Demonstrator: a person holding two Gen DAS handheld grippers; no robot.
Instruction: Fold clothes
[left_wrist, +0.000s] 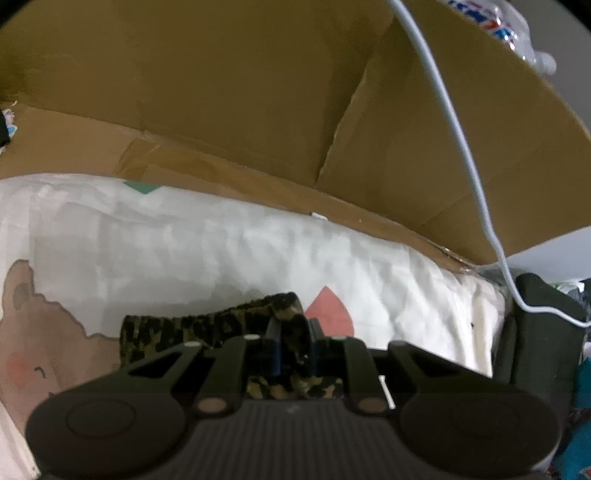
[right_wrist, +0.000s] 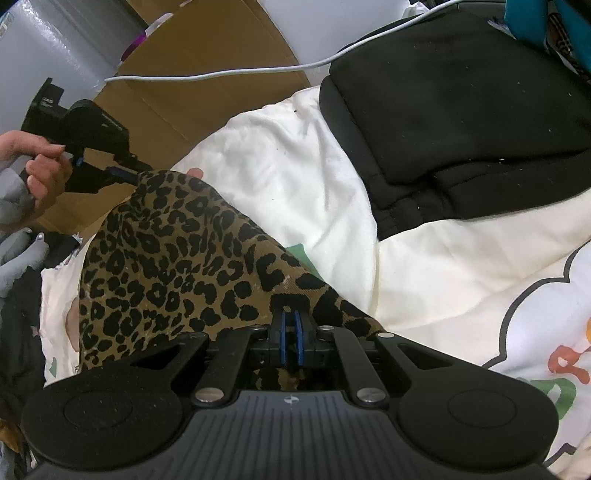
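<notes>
White bedding (right_wrist: 295, 177) printed with cartoon figures is covering the work surface, with a flattened brown cardboard box (left_wrist: 240, 92) leaning up behind it and a white cable (left_wrist: 454, 125) trailing across both. On the bedding a leopard-print garment (right_wrist: 166, 258) is lying spread out, and both tools are gripping it at opposite ends.

In the left wrist view, the left gripper (left_wrist: 293, 332) is pointing steeply down at the bedding, its blue-padded fingers drawn close together with a bunched edge of the leopard fabric pinched between them; the cloth is showing both ahead of the fingers and below them, near the tool's body. From the right wrist view the same tool (right_wrist: 129, 173) is appearing at the far corner of the garment, with a person's hand (right_wrist: 44, 170) wrapped around its handle and a grey sleeve (right_wrist: 14, 199) behind.

Nearer the right camera, the right gripper (right_wrist: 291, 325) is clamping the near edge of the garment, its blue pads almost touching with only a thin fold of cloth between them. The fabric is stretching from this grip up and leftward to the other tool, lying partly on the bedding.

A black garment (right_wrist: 461, 118) is resting folded on the bedding to the upper right, well apart from the leopard piece. Dark and grey clothes (right_wrist: 18, 280) are lying heaped at the left edge.
</notes>
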